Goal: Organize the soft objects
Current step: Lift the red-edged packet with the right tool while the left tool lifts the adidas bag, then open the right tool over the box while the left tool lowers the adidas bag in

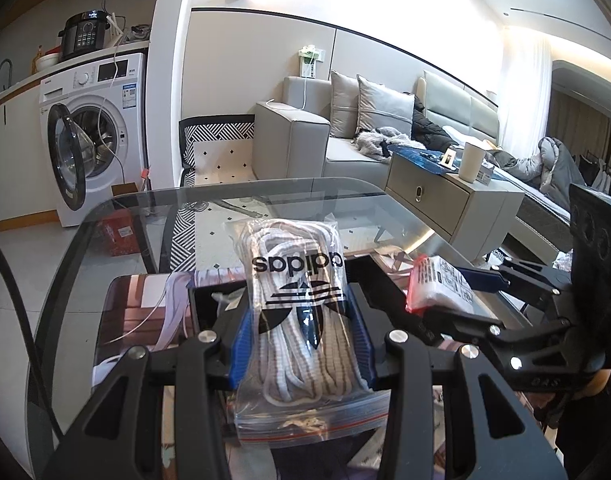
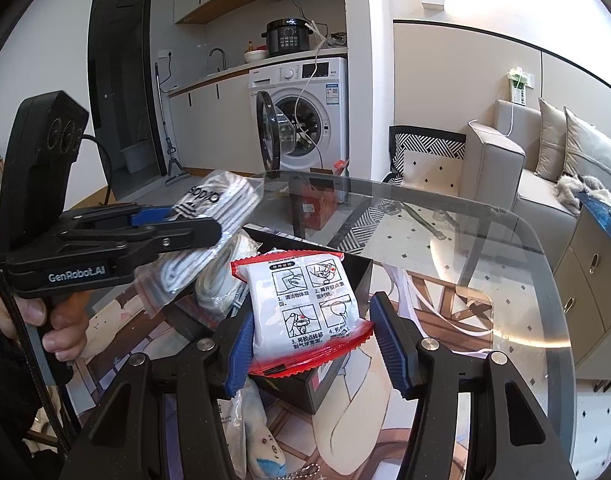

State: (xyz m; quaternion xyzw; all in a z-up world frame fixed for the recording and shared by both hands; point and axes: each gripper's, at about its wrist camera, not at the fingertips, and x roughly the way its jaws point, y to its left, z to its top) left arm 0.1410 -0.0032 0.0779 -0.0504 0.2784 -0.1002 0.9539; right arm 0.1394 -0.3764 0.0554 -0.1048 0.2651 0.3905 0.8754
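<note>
L gripper (image 1: pixel 301 320) clamps bagged laces (image 1: pixel 301 300); R gripper (image 2: pixel 311 336) grips red-edged sachet (image 2: pixel 309 304), black box (image 2: pixel 345 276) at 12 o'clock.

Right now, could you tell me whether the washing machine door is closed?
No, the washing machine door stands swung open to the left, leaving the drum opening uncovered.

Black tongs (image 2: pixel 309 344) with ribbed blue pads (image 2: pixel 389 344), silver screws, white "GenRobot.AI" lettering and a black cable.
</note>
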